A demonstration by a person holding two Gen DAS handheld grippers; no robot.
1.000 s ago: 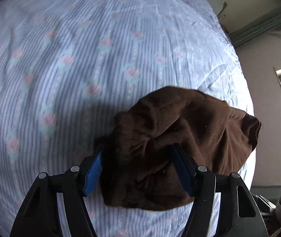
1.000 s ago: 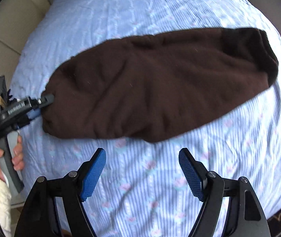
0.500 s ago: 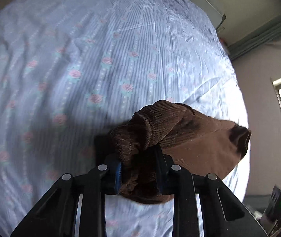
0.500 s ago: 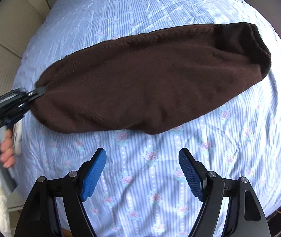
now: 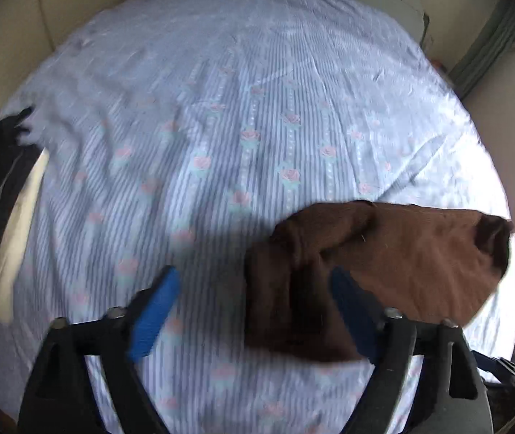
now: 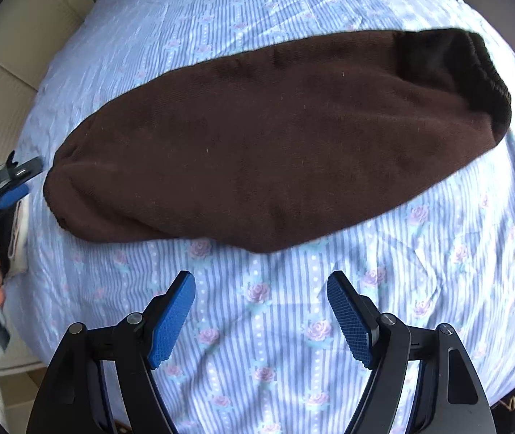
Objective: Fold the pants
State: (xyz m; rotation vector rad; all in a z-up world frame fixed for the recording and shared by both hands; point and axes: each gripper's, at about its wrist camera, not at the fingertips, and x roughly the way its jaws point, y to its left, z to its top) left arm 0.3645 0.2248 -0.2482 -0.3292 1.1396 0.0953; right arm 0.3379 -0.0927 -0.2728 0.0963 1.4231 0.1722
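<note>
**benchfold:** Since the pants (image 6: 275,144) already lie long and flat across the striped bedsheet (image 6: 293,325), with both legs apparently stacked, the step in hand looks like the crosswise fold, cuff end over to the waistband (image 6: 489,72). What's the left gripper (image 5: 253,311) doing?

**umi_dave:** It's wide open and holds nothing. The cuff end (image 5: 293,289) sits bunched between its fingers, spilling over the right-hand pad, so nothing is pinched. The right gripper (image 6: 261,322) is open too, empty, hovering over bare sheet on the near side of the pants.

**benchfold:** Then my guess is the left should close on both layers of the cuff, not just the top one, lift only enough to clear the fabric, and carry it straight along the pants so the edges line up.

**umi_dave:** Agreed, and the right could pin the middle as a crease line. Room looks fine: plenty of open sheet beyond the far side of the pants. The waistband lies close to the bed's edge though, so landing the fold short of it seems safer.
</note>
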